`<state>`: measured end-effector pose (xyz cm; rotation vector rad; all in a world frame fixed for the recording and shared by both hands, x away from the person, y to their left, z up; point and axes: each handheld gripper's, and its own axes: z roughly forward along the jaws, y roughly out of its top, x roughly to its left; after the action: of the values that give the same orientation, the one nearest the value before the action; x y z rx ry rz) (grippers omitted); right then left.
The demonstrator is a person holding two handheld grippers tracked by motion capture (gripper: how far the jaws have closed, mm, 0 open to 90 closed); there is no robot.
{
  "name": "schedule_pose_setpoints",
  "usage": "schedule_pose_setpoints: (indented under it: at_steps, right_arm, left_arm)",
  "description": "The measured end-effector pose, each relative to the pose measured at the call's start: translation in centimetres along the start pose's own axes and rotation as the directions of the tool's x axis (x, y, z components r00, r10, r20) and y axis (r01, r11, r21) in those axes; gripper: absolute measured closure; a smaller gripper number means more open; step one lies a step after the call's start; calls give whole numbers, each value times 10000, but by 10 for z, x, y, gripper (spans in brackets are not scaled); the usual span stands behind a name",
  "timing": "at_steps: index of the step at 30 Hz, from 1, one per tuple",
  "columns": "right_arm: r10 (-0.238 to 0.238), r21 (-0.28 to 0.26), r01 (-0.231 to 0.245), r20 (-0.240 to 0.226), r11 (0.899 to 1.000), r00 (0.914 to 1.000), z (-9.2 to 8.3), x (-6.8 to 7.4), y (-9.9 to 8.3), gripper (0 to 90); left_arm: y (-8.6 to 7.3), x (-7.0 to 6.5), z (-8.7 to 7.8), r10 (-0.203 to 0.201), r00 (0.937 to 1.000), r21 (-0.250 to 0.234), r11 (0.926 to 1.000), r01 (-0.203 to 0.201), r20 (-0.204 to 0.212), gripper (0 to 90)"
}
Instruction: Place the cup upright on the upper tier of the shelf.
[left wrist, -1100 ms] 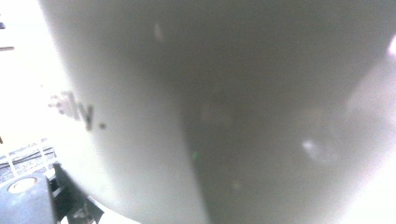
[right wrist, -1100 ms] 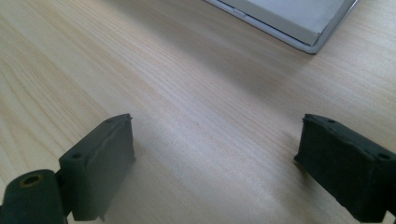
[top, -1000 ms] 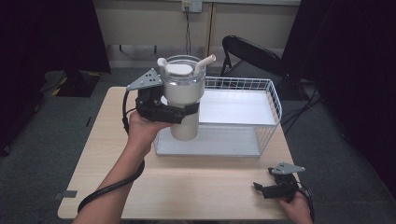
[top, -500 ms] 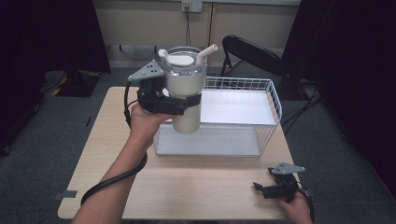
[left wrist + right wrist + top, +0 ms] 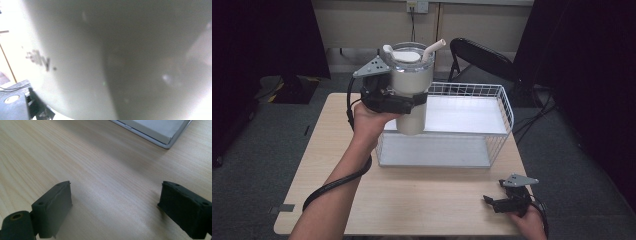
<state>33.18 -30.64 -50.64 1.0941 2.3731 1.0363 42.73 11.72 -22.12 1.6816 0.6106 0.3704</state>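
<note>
Tabletop [image 5: 422, 200]: light wood, carries the basket.
Wire basket [image 5: 504, 107]: white, open-topped, floor bare; judged the landing place.
Tumbler [image 5: 411, 85]: pale, lidded, with straw; held upright in the air over the basket's near-left corner. Lower it straight and level, clearing the rim, and release only once its base sits flat.
Left hand-held gripper [image 5: 394, 102]: clamped around the tumbler's middle.
Right hand-held gripper [image 5: 504, 202]: jaws wide apart, idle above the near-right tabletop.
</note>
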Motion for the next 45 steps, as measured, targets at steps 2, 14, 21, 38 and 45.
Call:
schedule_pose_setpoints:
  at_steps: [2,14,21,38,45]
  right_arm:
    - [-3,1,3,3,10000,10000,0,0,0,100]
    - [-18,1,18,-16,10000,10000,0,0,0,100]
    - [-26,5,26,-21,10000,10000,0,0,0,100]
    - [-47,16,47,-20,10000,10000,0,0,0,99]
    - [-49,10,49,-25,10000,10000,0,0,0,100]
  left_arm:
    - [0,1,1,12,10000,42,10000,-11,-59,82]
    - [1,12,11,-92,9981,-35,10000,90,-616,82]
    - [3,17,15,0,9973,-118,9999,-8,-740,82]
    - [8,25,27,-32,9939,-140,9999,17,-1104,82]
    - [7,28,32,0,9926,-107,9999,-13,-1214,82]
